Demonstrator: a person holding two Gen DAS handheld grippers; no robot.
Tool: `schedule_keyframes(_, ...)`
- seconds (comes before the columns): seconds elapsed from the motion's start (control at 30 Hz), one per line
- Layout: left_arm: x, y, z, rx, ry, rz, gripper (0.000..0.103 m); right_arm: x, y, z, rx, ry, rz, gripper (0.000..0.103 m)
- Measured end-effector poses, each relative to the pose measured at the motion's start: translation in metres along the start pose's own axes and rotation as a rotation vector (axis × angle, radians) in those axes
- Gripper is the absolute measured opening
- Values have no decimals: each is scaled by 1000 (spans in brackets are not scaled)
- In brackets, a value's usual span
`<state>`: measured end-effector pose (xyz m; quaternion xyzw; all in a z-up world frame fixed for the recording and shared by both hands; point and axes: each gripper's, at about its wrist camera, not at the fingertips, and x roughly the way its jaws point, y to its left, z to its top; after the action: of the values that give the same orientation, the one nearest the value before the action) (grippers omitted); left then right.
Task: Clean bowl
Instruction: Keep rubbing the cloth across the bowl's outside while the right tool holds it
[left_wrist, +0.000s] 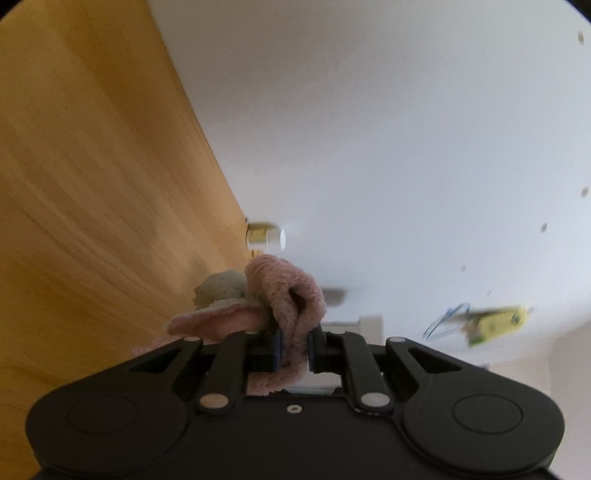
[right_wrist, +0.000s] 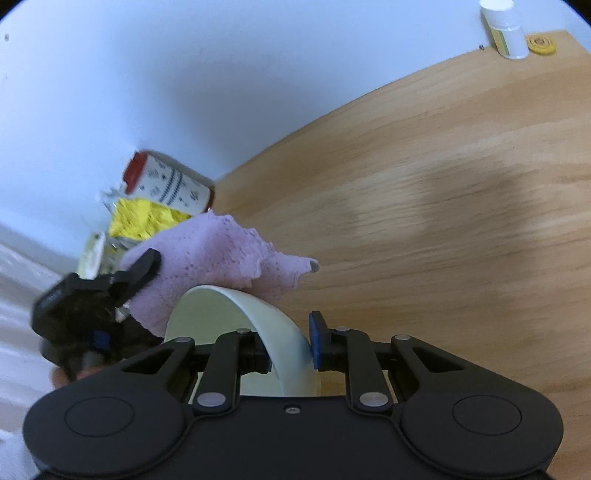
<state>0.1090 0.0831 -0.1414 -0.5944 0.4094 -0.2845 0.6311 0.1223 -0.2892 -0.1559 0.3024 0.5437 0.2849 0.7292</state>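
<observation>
Right tongs (right_wrist: 290, 341) pinch the rim of the pale bowl (right_wrist: 236, 314), held tilted on edge above the wooden desk (right_wrist: 443, 221). Left tongs (left_wrist: 293, 349) are pressed together on a pink cloth (left_wrist: 288, 291), which lies against the bowl's far rim. Desk right of the bowl is bare up to its wall edge; a white bottle (right_wrist: 506, 31) stands in the far corner. Packets (right_wrist: 144, 218) crowd the left.
</observation>
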Motion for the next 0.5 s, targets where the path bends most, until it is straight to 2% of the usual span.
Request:
schedule_keyframes(0.1,-3,12,-1,-50,-31,-9,11,-3,0,-2,25,-15,24,22)
schedule_keyframes(0.2,-3,16,-2,-55,-42,9,11,-3,2,-2,41,-14,26,23)
schedule_keyframes(0.5,-1,27,-6,-29,-67,147,11,-8,-4,-5,114,-27,43,23)
